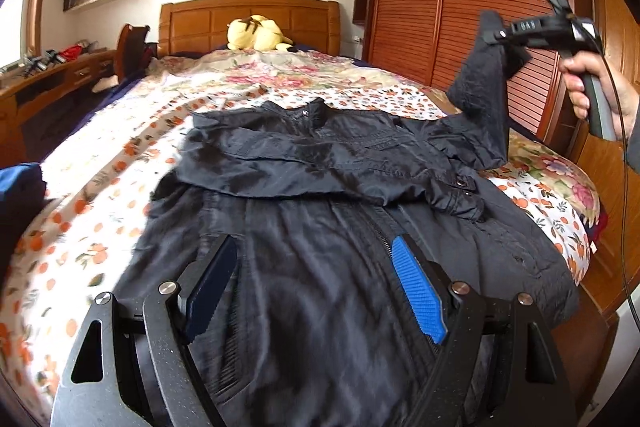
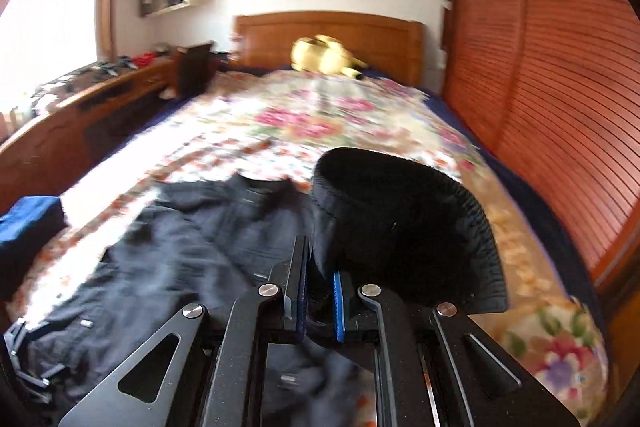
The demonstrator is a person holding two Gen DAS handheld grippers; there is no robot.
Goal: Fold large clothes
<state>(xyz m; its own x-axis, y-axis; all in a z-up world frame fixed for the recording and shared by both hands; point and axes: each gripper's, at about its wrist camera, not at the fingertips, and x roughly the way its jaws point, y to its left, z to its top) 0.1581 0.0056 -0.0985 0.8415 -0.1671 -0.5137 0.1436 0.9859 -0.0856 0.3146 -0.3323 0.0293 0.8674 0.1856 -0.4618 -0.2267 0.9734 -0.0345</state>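
The black, thin-shelled jacket lies spread front-up on the floral-quilted bed, its left sleeve already across the chest. The right tool, nearly shut, pinches the ribbed cuff of the other sleeve and holds it raised. The left tool hovers wide open and empty over the hem. The sleeve fold seems in hand; next, that cuff likely needs laying across the chest.
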